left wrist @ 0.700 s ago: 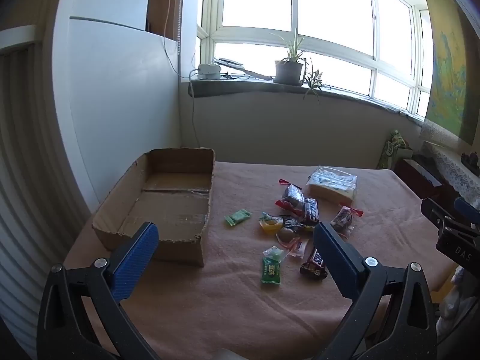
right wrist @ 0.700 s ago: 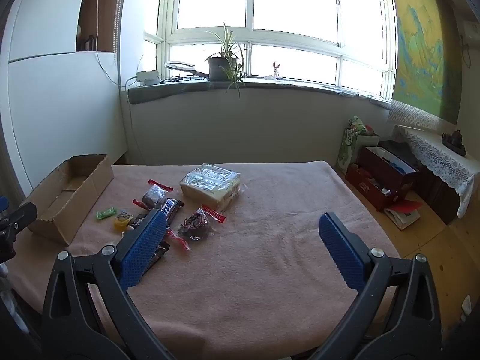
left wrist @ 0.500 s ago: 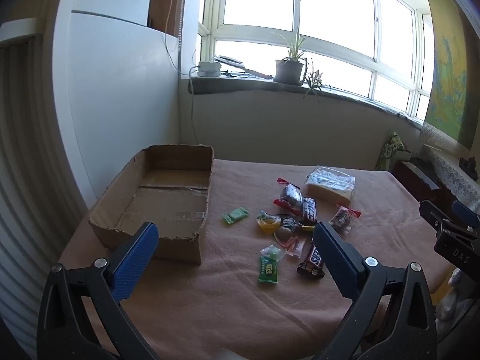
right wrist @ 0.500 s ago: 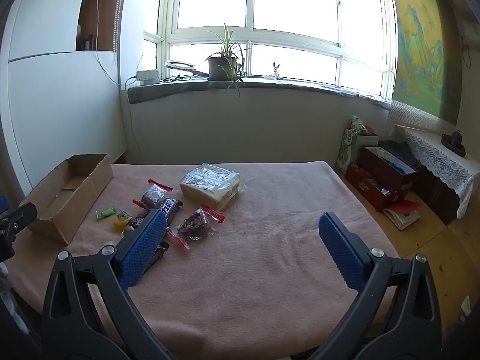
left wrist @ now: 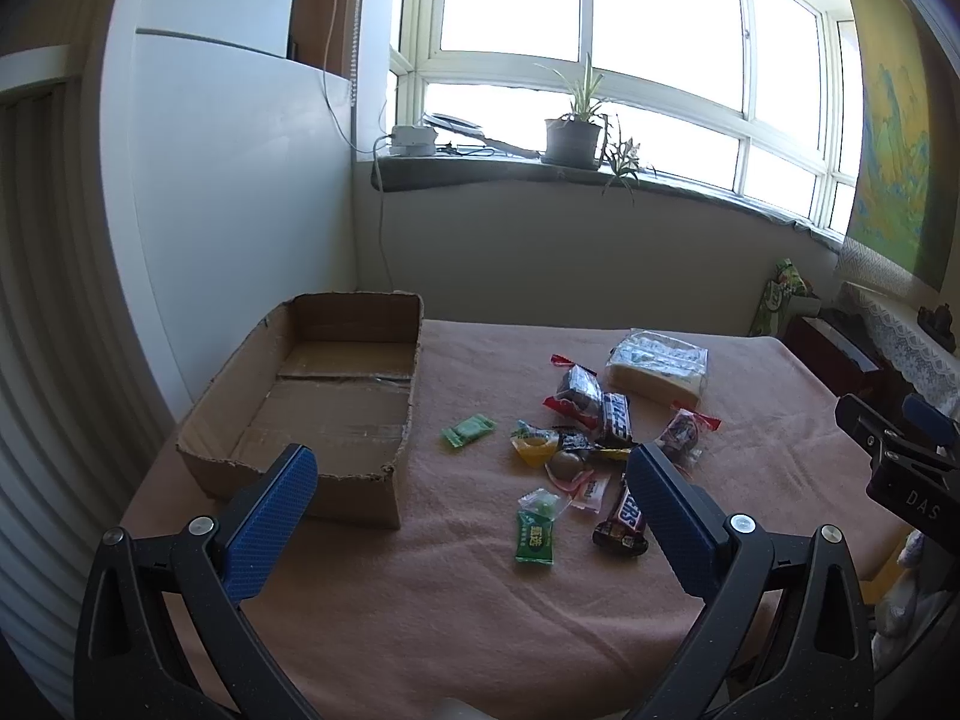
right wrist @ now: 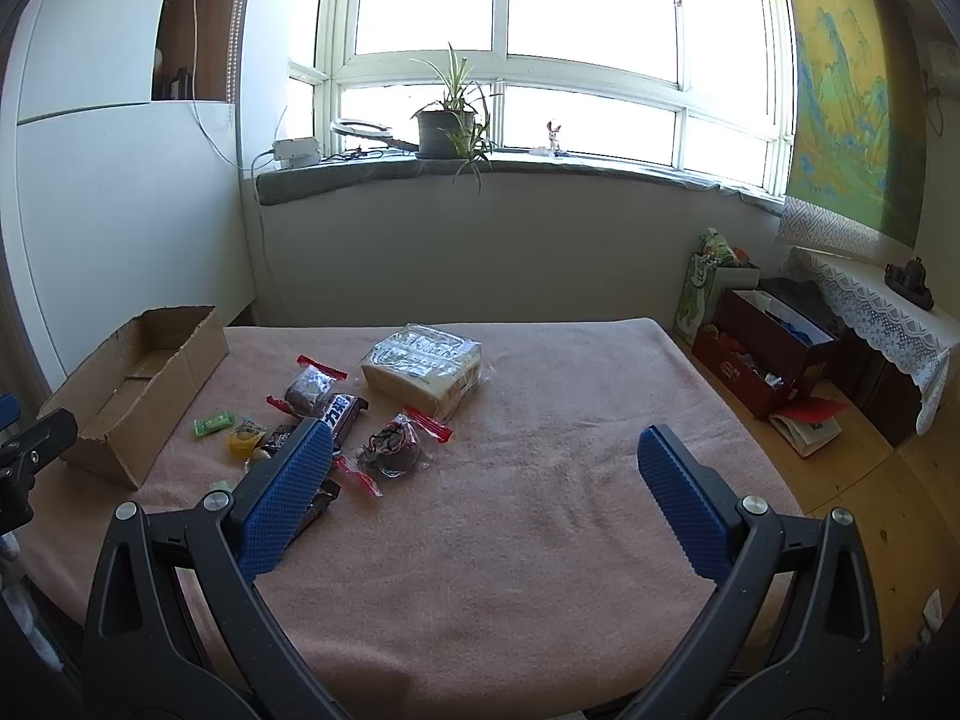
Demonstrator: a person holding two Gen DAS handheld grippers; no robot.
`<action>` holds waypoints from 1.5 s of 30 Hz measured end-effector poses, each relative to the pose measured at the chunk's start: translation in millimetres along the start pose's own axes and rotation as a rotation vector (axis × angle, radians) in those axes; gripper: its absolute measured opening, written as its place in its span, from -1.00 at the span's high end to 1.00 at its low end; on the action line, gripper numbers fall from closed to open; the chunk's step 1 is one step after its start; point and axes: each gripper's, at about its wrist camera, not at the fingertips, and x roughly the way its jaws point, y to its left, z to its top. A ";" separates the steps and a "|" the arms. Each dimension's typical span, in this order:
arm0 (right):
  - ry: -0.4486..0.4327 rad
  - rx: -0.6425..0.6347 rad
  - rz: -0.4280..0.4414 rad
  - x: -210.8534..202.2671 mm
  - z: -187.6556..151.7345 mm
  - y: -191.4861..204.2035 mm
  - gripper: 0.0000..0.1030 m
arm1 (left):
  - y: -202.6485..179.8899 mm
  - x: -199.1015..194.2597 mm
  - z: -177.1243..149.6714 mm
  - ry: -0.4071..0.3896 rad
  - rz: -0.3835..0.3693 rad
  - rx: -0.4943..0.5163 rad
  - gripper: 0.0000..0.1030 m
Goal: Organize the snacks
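An empty cardboard box stands at the table's left; it also shows in the right wrist view. Several wrapped snacks lie in a cluster to its right: a green candy, a green packet, a Snickers bar, a yellow jelly cup and a clear bread pack, which also shows in the right wrist view. My left gripper is open and empty, above the table's near edge. My right gripper is open and empty, right of the cluster.
The table is covered by a pink cloth. A white wall panel stands close behind the box. A potted plant sits on the windowsill. A red box and clutter lie on the floor at the right.
The left gripper has pulled back and risen slightly, so the box and snacks sit a little higher in its view. The right gripper has barely moved.
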 end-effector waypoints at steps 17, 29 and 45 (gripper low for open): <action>0.003 -0.001 0.002 1.0 -4.0 2.3 -1.00 | -2.0 0.0 -0.4 0.000 0.000 0.003 -0.98; 0.006 0.000 0.003 2.8 -5.0 3.0 -1.00 | -5.4 1.4 -1.5 0.008 -0.007 0.012 -0.98; 0.018 -0.002 0.014 6.5 -10.7 8.5 -1.00 | -2.9 2.7 -2.5 0.012 -0.005 0.011 -0.98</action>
